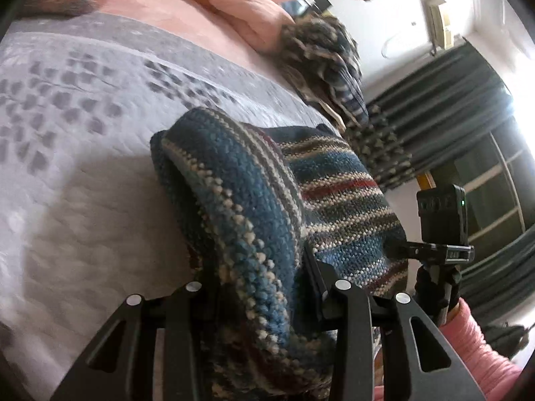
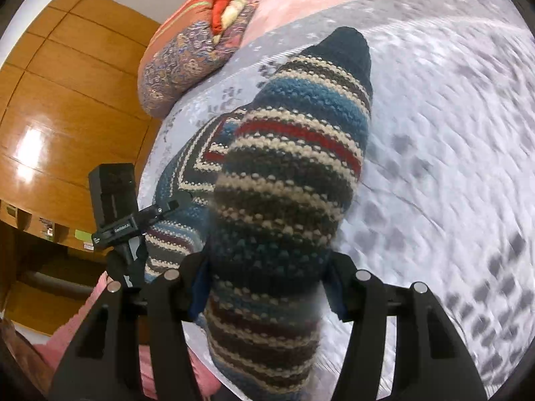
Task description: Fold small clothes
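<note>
A striped knit garment (image 1: 334, 180) in blue, cream, brown and red hangs lifted above the grey patterned bedcover (image 1: 83, 167). My left gripper (image 1: 257, 267) is shut on a thick rolled fold of it. In the left wrist view my right gripper (image 1: 409, 250) pinches the knit's other edge at the right. The right wrist view shows the garment (image 2: 294, 140) bunched between the fingers of my right gripper (image 2: 267, 267), its dark pointed end stretching away over the bedcover (image 2: 451, 167). My left gripper (image 2: 167, 208) holds the knit at the left.
A second pile of striped knitwear (image 1: 321, 63) lies on the bed near pink bedding (image 1: 240, 6). A patterned pillow (image 2: 187, 56) sits at the bed's head. Wooden wardrobe (image 2: 67, 100) on one side, dark curtains (image 1: 451, 100) on the other. Pink sleeves (image 1: 474, 344) behind the grippers.
</note>
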`<control>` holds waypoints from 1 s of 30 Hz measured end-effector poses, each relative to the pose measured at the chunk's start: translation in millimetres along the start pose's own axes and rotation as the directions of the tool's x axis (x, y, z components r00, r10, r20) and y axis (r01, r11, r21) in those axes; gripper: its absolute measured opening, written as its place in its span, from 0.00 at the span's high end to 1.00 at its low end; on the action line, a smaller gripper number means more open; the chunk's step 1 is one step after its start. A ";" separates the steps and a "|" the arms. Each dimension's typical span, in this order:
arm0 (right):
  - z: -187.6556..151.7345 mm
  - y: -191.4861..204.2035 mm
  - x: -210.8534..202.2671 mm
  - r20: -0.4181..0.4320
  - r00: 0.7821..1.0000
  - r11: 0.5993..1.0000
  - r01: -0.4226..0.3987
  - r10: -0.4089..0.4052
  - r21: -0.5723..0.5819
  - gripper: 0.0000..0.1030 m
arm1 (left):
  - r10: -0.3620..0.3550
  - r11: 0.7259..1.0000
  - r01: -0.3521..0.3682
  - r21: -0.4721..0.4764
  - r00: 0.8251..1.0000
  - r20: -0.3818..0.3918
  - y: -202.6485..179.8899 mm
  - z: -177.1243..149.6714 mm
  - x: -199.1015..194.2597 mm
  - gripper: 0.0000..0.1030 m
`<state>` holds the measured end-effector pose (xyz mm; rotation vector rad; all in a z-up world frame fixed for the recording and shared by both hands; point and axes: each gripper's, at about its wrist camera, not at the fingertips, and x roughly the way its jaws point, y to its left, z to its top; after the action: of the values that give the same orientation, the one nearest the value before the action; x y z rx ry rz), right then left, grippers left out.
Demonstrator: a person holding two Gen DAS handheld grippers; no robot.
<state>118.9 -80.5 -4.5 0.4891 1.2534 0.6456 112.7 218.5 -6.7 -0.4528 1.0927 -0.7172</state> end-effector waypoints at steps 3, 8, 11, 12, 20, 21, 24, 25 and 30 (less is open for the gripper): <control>-13.0 -20.1 -2.9 -0.011 1.000 1.000 0.011 -0.011 0.026 0.46 | 0.009 1.000 -0.009 0.007 0.999 -0.035 -3.3 -15.8 21.1 0.63; -32.3 -58.3 9.1 -0.032 0.999 0.997 -0.004 0.006 0.082 0.45 | 0.045 0.999 -0.044 0.023 0.998 -0.040 10.1 -34.4 38.1 0.61; -38.1 -70.2 17.7 -0.025 0.999 0.997 -0.019 0.022 0.078 0.41 | 0.040 0.999 -0.040 0.023 0.999 -0.020 19.9 -40.3 43.1 0.56; -40.7 -74.0 20.1 -0.021 0.999 0.996 -0.034 0.036 0.088 0.39 | 0.045 0.998 -0.045 0.034 0.999 -0.008 20.5 -41.5 44.5 0.55; -68.7 -72.3 -4.3 -0.036 0.999 0.997 0.003 0.000 0.077 0.27 | 0.175 0.983 -0.176 0.046 0.984 0.031 1.9 -54.3 21.2 0.42; -76.6 -69.7 -9.6 -0.041 0.999 0.997 0.008 -0.005 0.073 0.27 | 0.203 0.978 -0.205 0.047 0.978 0.039 -1.0 -57.5 16.4 0.40; -99.5 -65.5 -18.7 -0.063 0.998 0.997 0.021 -0.017 0.074 0.27 | 0.261 0.963 -0.265 0.052 0.963 0.071 -14.8 -74.5 -3.3 0.38; -105.6 -64.6 -19.7 -0.071 0.997 0.997 0.021 -0.016 0.076 0.27 | 0.267 0.961 -0.272 0.055 0.960 0.080 -20.4 -80.0 -9.1 0.38; -137.5 -72.3 -19.2 -0.100 0.995 0.993 0.004 0.008 0.121 0.39 | 0.285 0.952 -0.296 0.077 0.950 0.130 -49.8 -105.3 -27.6 0.36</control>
<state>-4.8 -147.4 -73.3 0.5641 1.3931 0.6039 -6.0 205.0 0.8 -0.2403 0.9839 -0.4733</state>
